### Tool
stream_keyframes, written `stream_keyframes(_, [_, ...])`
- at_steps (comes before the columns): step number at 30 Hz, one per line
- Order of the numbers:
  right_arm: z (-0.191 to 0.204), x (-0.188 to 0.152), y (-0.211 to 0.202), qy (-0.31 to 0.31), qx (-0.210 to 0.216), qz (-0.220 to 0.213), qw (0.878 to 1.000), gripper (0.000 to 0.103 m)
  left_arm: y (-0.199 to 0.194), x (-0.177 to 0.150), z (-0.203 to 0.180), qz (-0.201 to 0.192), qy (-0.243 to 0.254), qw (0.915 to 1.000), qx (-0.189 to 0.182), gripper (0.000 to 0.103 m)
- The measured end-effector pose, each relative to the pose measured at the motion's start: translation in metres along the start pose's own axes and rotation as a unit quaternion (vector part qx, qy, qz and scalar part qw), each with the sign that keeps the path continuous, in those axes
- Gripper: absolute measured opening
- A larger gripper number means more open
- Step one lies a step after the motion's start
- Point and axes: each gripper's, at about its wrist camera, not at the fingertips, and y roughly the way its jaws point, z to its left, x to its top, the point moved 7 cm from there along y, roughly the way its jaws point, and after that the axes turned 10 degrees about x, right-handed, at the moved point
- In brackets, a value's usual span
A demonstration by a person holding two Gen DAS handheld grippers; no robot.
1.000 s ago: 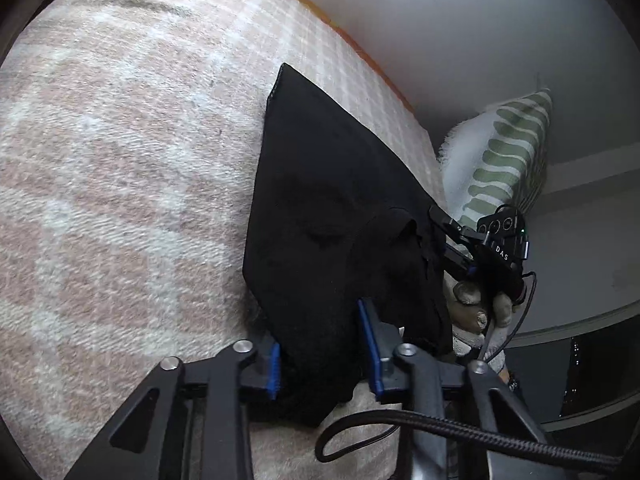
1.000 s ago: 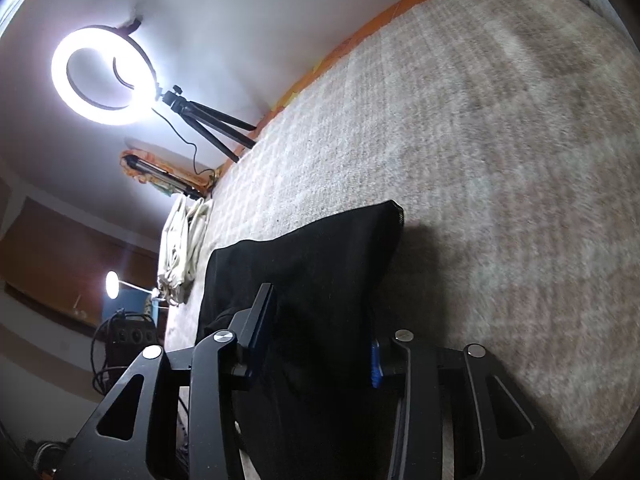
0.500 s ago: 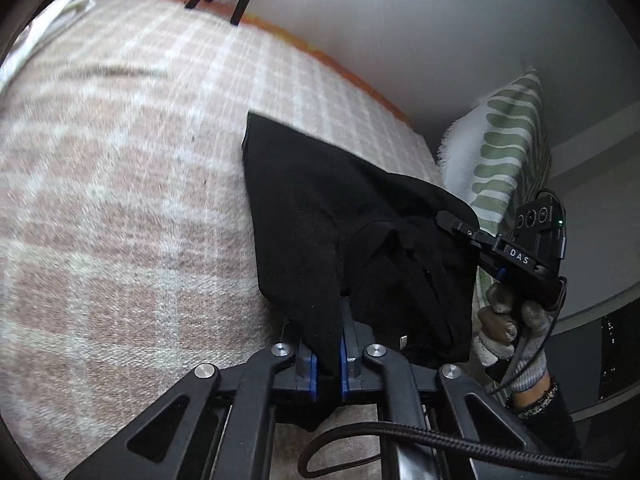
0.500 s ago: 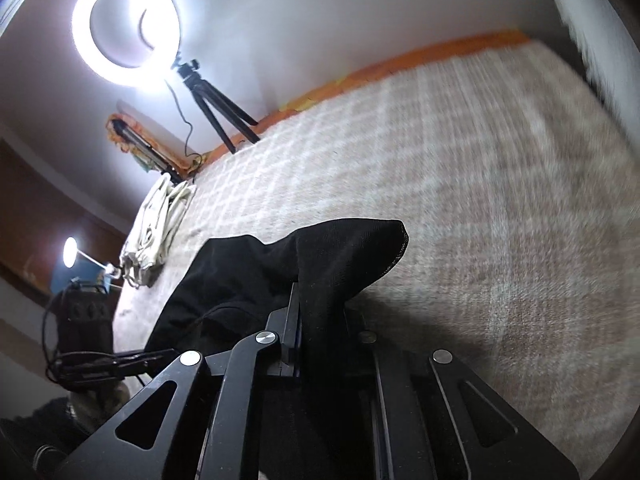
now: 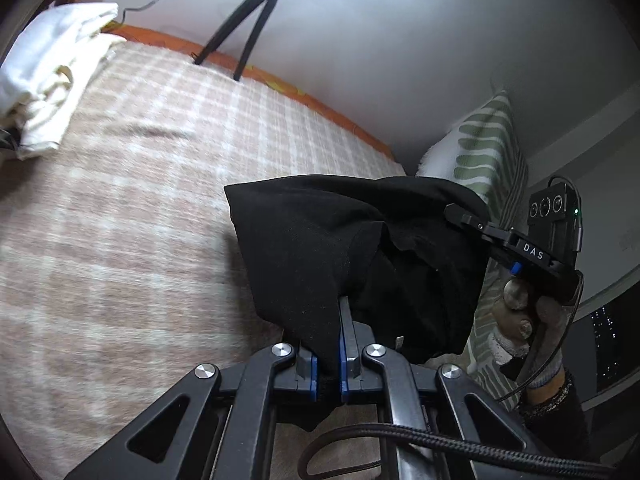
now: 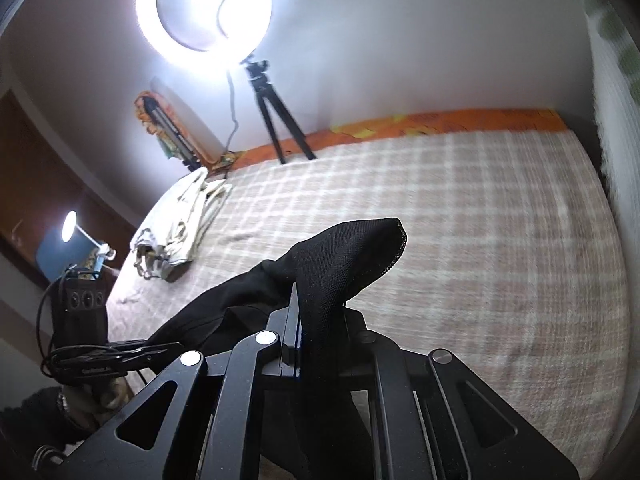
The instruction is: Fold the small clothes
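Behind, a ring light [image 6: 204,4] on a tripod [image 6: 276,120] is glaring over the checked bedspread [image 5: 120,208], with pale folded cloth [image 5: 52,76] lying at its far left and a leaf-print pillow [image 5: 488,152] on the right. Both the left gripper [image 5: 328,364] and right gripper [image 6: 298,344] are clamping the black garment [image 5: 340,248], which is hanging stretched between the 2, its long axis running side to side above the bed.

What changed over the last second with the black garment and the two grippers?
Both hand-held grippers closed on the black garment: the left hand-held gripper and the right hand-held gripper now pinch its near edge and have lifted it off the checked blanket, where it lay flat before. The white clothes pile and ring light stayed put.
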Motion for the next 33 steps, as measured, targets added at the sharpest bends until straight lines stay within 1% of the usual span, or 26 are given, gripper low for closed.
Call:
stream_keyframes(4, [0.035,0.012,0.011,-0.020,0.003,0.004,1.000,0.008,-0.032,0.014,0.013,-0.019,0.003,0.9998,0.002,0.004])
stream_keyframes(7, [0.063,0.024,0.023,-0.035,0.009,0.003,0.999,0.008,-0.057,0.028,0.026,-0.043,0.013,0.9989,0.010,0.004])
stream_keyframes(11, [0.098,0.038,0.045,-0.051,0.021,0.003,0.998,0.008,-0.095,0.050,0.061,-0.072,0.010,0.9971,0.025,0.004])
stream_keyframes(19, [0.181,0.078,0.123,-0.083,0.057,0.003,0.995,0.008,-0.159,0.101,0.144,-0.120,0.004,0.9907,0.063,0.004])
stream_keyframes(23, [0.222,0.106,0.168,-0.101,0.081,-0.006,0.992,0.008,-0.186,0.133,0.186,-0.145,0.000,0.9860,0.081,0.004])
stream_keyframes(26, [0.243,0.125,0.199,-0.104,0.098,-0.013,0.990,0.008,-0.205,0.162,0.217,-0.165,-0.006,0.9816,0.096,0.004])
stream_keyframes(30, [0.264,0.147,0.241,-0.117,0.114,-0.017,0.986,0.008,-0.225,0.198,0.260,-0.201,-0.007,0.9721,0.122,0.004])
stream_keyframes(32, [0.268,0.155,0.263,-0.117,0.121,-0.014,0.986,0.008,-0.227,0.209,0.278,-0.206,-0.008,0.9707,0.124,0.004])
stream_keyframes(33, [0.269,0.159,0.276,-0.116,0.123,-0.008,0.986,0.008,-0.223,0.214,0.290,-0.202,-0.012,0.9715,0.123,0.004])
